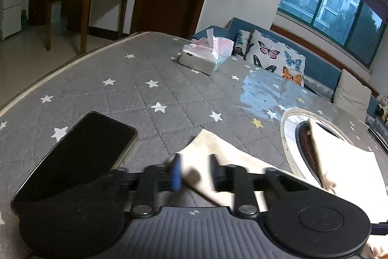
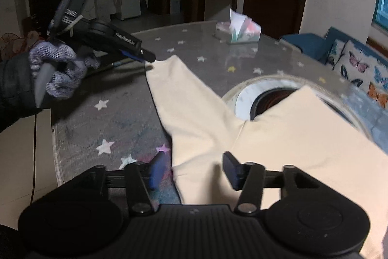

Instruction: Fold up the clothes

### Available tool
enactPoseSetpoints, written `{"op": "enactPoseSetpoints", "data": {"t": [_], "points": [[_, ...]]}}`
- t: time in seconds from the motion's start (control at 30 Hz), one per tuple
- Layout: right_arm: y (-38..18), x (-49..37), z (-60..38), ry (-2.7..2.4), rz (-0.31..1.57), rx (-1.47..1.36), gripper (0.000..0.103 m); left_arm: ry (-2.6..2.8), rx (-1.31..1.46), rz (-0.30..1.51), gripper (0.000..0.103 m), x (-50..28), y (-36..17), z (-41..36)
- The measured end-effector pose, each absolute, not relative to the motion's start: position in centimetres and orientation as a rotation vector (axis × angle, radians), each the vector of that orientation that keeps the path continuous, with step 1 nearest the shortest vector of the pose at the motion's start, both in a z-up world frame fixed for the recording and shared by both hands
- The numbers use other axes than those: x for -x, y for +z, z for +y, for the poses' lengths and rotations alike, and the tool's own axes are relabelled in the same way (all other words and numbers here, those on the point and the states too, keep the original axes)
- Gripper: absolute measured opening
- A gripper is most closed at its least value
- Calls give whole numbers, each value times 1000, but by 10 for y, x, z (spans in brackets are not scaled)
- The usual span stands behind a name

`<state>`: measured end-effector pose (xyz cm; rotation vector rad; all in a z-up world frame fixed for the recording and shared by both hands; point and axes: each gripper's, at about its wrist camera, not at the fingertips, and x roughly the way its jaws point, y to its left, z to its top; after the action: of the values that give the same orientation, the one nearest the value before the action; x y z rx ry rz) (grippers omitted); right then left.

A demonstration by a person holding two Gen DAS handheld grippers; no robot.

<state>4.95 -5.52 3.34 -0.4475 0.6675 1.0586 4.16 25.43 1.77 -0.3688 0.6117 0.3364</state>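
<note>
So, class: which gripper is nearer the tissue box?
Left. The left gripper is at the far leg end of the cream trousers, toward the tissue box; the right gripper hangs at their near end.

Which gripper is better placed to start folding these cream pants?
Left, probably. The left gripper is already at the hem of one leg of the cream pants, fingers around its corner. The right gripper is open near the waist, gripping nothing.

Open counter [image 1: 145, 69] is left ahead; passage is blocked by the phone [image 1: 80, 157], tissue box [image 1: 203, 57] and round opening [image 1: 303, 145].
</note>
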Motion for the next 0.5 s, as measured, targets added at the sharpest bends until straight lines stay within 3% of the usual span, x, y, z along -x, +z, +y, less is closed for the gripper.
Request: {"op": "enactPoseSetpoints", "data": {"t": [0.27,0.37,0.43,0.5], "points": [[23,-36,-51,1107,701,455,77,388,354,633,42,-46,12,244],[22,-32,-50,1115,702,454,78,410,373,657,24,-54,6,248],[22,-30,-49,1118,701,461,80,421,379,663,6,-58,4,251],[24,-30,-50,1120,692,449,83,425,386,654,3,-59,4,254]]}}
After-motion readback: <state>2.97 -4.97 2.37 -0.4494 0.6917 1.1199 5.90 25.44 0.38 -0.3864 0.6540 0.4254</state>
